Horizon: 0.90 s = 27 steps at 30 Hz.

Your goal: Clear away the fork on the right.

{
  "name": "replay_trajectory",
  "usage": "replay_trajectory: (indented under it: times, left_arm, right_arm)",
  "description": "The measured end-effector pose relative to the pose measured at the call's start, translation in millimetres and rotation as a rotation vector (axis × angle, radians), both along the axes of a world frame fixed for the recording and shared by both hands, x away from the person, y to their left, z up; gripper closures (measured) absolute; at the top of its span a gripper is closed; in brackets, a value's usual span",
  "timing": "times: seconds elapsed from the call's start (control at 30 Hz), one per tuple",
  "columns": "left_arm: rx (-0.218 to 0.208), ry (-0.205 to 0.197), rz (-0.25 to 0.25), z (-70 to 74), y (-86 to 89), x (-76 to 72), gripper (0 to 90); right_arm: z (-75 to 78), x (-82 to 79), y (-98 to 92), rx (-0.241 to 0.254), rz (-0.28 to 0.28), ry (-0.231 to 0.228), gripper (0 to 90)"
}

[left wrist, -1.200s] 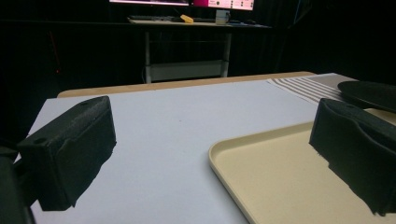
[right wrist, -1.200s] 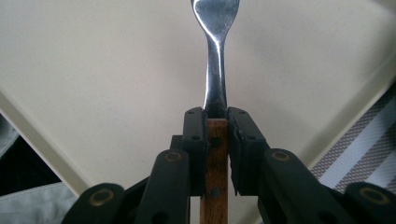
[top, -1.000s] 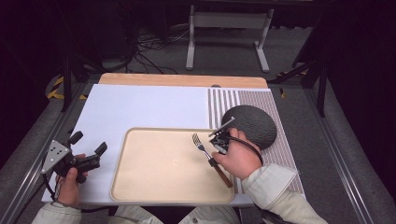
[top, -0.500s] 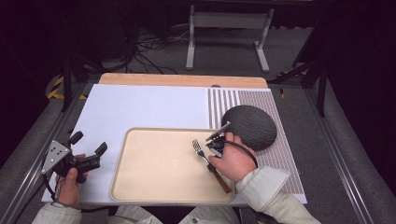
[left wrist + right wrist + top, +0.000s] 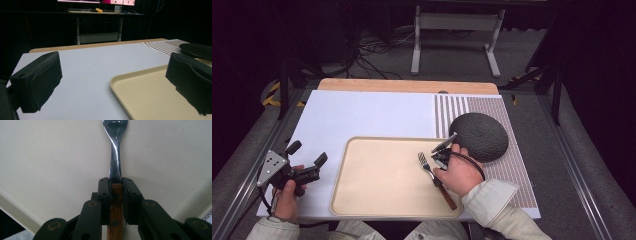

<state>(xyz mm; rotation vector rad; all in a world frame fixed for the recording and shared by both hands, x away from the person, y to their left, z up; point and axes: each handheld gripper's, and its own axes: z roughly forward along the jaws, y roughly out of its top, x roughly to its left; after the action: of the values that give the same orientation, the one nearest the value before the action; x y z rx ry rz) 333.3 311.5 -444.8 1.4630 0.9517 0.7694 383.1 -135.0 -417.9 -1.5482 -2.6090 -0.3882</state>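
High view is showing my right gripper (image 5: 438,161) sitting slightly nearer me than a second ago, jaws clamping the fork (image 5: 427,164): steel tines, wooden handle, lying over the tray (image 5: 377,180). My left gripper (image 5: 307,162) is gaping empty.

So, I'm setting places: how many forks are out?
1: the fork is over the beige tray, its wooden handle clamped in the right tongs. None seems hidden.
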Motion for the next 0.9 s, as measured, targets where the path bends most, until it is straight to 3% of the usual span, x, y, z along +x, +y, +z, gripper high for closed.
replay_trajectory:
  times: [0.17, 0.23, 0.3, 0.47, 0.67, 0.77, 0.8, 0.83, 0.9]
  left_arm:
    - [0.000, 0.000, -0.001, 0.0, 0.2, 0.0, 1.1]
    - [-0.001, 0.000, -0.001, 0.0, 0.1, 0.0, 1.1]
    - [0.001, 0.001, -0.001, -0.1, 0.1, 0.2, 1.1]
    - [0.007, 0.003, -0.003, 0.0, 0.2, 0.3, 1.1]
    - [0.003, 0.003, 0.000, -0.1, 0.0, 0.2, 1.1]
    - [0.006, 0.003, -0.002, -0.1, 0.1, 0.4, 1.1]
    - [0.007, 0.003, -0.002, -0.1, 0.1, 0.5, 1.1]
    - [0.007, 0.003, -0.001, -0.1, 0.0, 0.5, 1.1]
    - [0.006, 0.003, -0.001, -0.1, 0.1, 0.5, 1.1]
  right_arm:
    - [-1.6, 1.1, -0.6, 0.005, -0.009, 0.008, 77.6]
    - [-1.5, 1.6, -1.0, 0.011, -0.023, 0.009, 72.0]
    - [-0.8, 2.5, -2.1, 0.032, -0.025, -0.007, 68.3]
    - [2.2, 2.5, -3.7, 0.029, -0.011, -0.025, 64.8]
    - [7.2, 1.8, -3.6, 0.057, -0.001, -0.058, 53.6]
    - [10.8, 2.0, -3.0, 0.098, 0.048, -0.096, 36.3]
    - [13.5, 2.1, -2.5, 0.104, 0.094, -0.137, 27.6]
    - [13.5, 2.1, -2.5, 0.104, 0.094, -0.137, 27.6]
    - [16.2, 2.3, -1.5, 0.111, 0.139, -0.190, 23.4]
